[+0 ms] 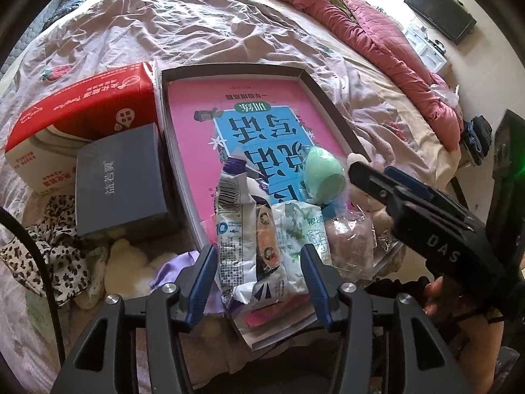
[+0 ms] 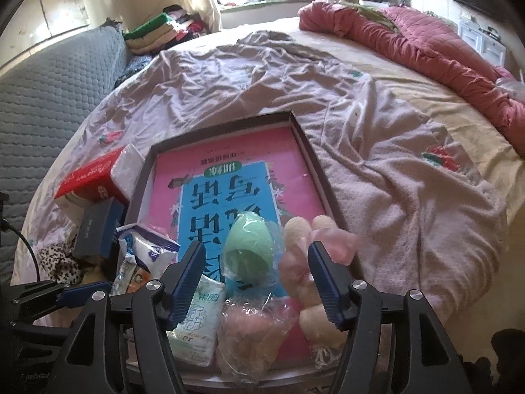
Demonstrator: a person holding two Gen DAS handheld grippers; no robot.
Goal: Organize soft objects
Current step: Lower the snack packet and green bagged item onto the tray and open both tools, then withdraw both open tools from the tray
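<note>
A dark-rimmed tray [image 1: 229,70] [image 2: 216,123] lies on the bed with a pink book flat inside it. At its near end lie a crumpled white-and-blue packet [image 1: 236,229], a green-printed tissue pack [image 1: 305,226] [image 2: 197,321], a wrapped green egg-shaped sponge [image 1: 323,172] [image 2: 251,246], a pink wrapped bundle [image 2: 249,335] and a pink-and-cream plush toy [image 2: 305,256]. My left gripper [image 1: 257,279] is open, its pads on either side of the packet without pressing it. My right gripper [image 2: 257,282] [image 1: 367,170] is open above the sponge and bundle, the plush beside its right finger.
Left of the tray sit a red tissue box [image 1: 82,108] and a grey-blue box [image 1: 118,177]. A leopard-print cloth [image 1: 55,249], a cream plush [image 1: 128,266] and purple fabric [image 1: 177,262] lie near the bed's edge. A red quilt [image 2: 426,42] is bunched at the far right.
</note>
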